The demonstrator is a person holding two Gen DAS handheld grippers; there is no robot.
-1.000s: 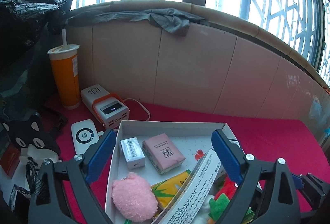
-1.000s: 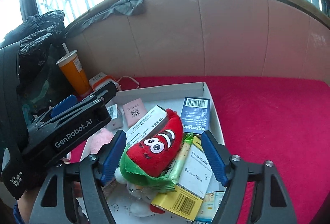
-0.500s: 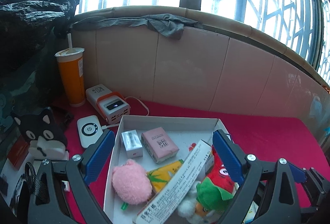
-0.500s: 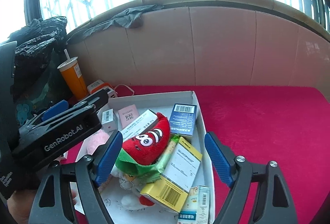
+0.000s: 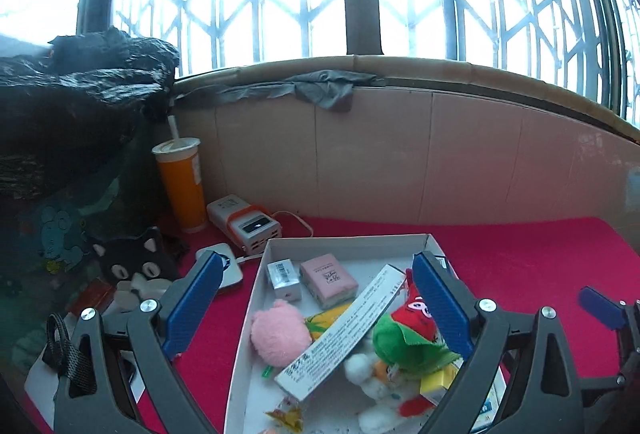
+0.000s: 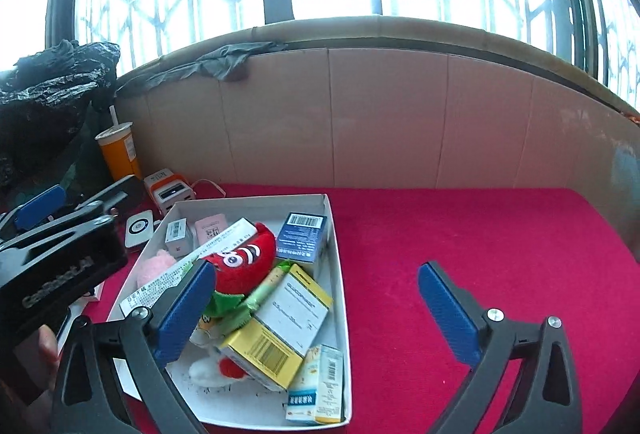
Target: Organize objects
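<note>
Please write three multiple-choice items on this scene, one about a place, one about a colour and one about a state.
1. Where does the red plush toy lie?
A. In the white box
B. On the bare red cloth
C. Beside the orange cup

2. What colour is the box with the barcode at the far right corner of the white box?
A. Pink
B. Blue
C. Yellow

3. How do the right gripper's jaws stand?
A. Shut on the plush toy
B. Shut on a carton
C. Apart, holding nothing

Answers: 1 A, the toy rests among the cartons inside the box; 2 B, the blue carton leans there; 3 C, both pads stand wide, still opening, with nothing pressed between them.
</note>
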